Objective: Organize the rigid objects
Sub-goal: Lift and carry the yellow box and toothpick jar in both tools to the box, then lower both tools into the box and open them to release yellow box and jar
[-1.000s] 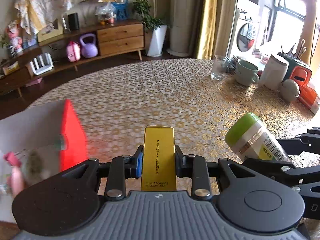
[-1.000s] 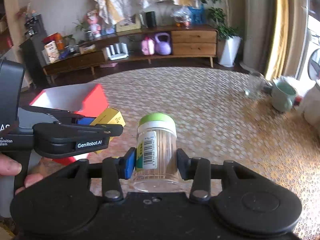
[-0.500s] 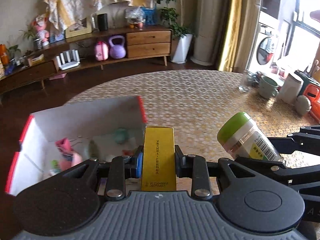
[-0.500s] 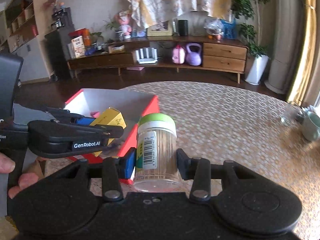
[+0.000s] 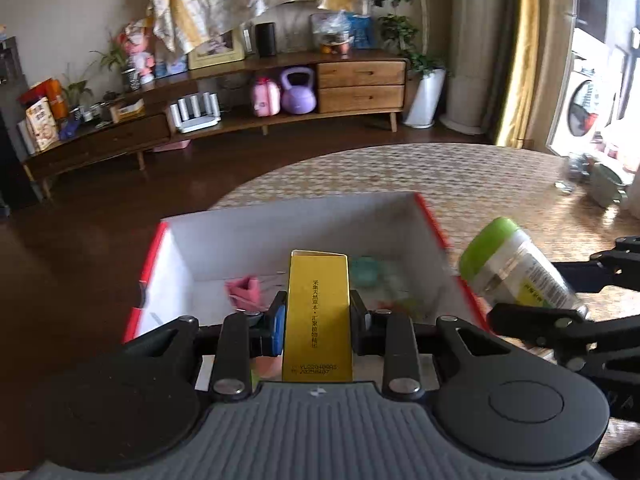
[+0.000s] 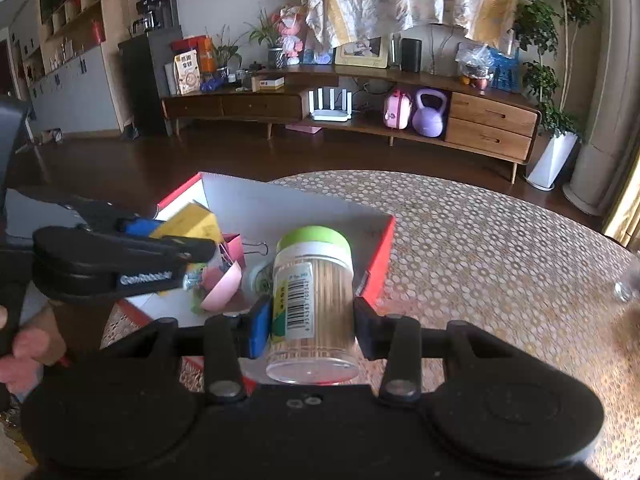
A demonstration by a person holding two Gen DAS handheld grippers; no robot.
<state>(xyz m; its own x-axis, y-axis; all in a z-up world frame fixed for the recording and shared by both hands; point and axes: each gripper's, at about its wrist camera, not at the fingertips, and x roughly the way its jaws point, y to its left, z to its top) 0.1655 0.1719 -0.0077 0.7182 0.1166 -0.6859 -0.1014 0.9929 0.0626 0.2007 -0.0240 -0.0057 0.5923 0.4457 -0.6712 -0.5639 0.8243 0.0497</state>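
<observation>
The left gripper (image 5: 318,316) is closed on a yellow box (image 5: 318,312), which hangs above the open red-edged box (image 5: 280,232) on the table (image 6: 480,240). The right gripper (image 6: 310,316) clamps a toothpick jar (image 6: 312,300) with a green lid, near the container's right wall. To drop well, each item should be lowered over free floor, away from the pink clip (image 6: 234,248) and pink bowl (image 6: 222,286), before the fingers part. The yellow box carries vertical Chinese print and a small code, too small to read surely; the jar shows a barcode; the left gripper reads "GenRobot.AI", blurred.
</observation>
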